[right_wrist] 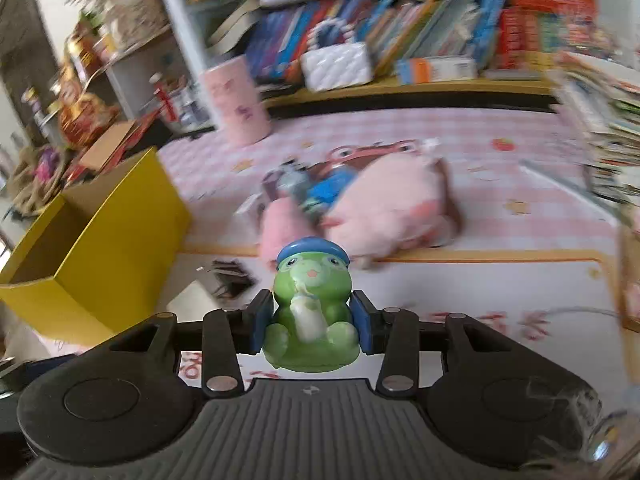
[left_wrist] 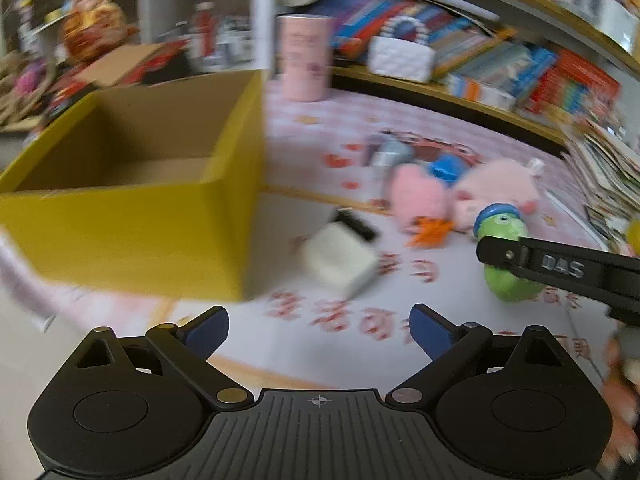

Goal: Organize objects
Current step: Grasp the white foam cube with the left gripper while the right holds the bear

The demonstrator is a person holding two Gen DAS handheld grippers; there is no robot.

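In the left wrist view the left claw (left_wrist: 319, 330) stands wide with nothing between its blue pads, over a bare stretch of the pink printed mat (left_wrist: 352, 120). A yellow box (left_wrist: 132, 236) fills the left side, open at the top, its near corner just beyond the left pad; its inside shows brown card and no contents that can be made out. Between box and toys lies a white block (left_wrist: 340, 260) with a dark end, blurred, tilted on the mat with open mat all round it. Farther back sit pink plush toys (left_wrist: 460, 194) with a blue piece among them, too smeared to tell apart. At the right edge the right claw (left_wrist: 500, 254) reaches in, one black finger crossing the green frog (left_wrist: 508, 280); its far side is hidden. A low shelf of books (left_wrist: 500, 68) bounds the mat behind, and a pink cylinder (left_wrist: 306, 58) stands by a white post. In the right wrist view the right claw (right_wrist: 312, 322) is narrow, both blue pads pressed on the frog's (right_wrist: 312, 304) sides. The frog is glossy green with a blue cap, a pink nose and a pale bottle at its chest, upright, facing the camera. The box (right_wrist: 116, 248) lies to the left, well apart, with clear mat (right_wrist: 500, 280) ahead and right. The plush (right_wrist: 384, 208) beyond the frog is blurred.
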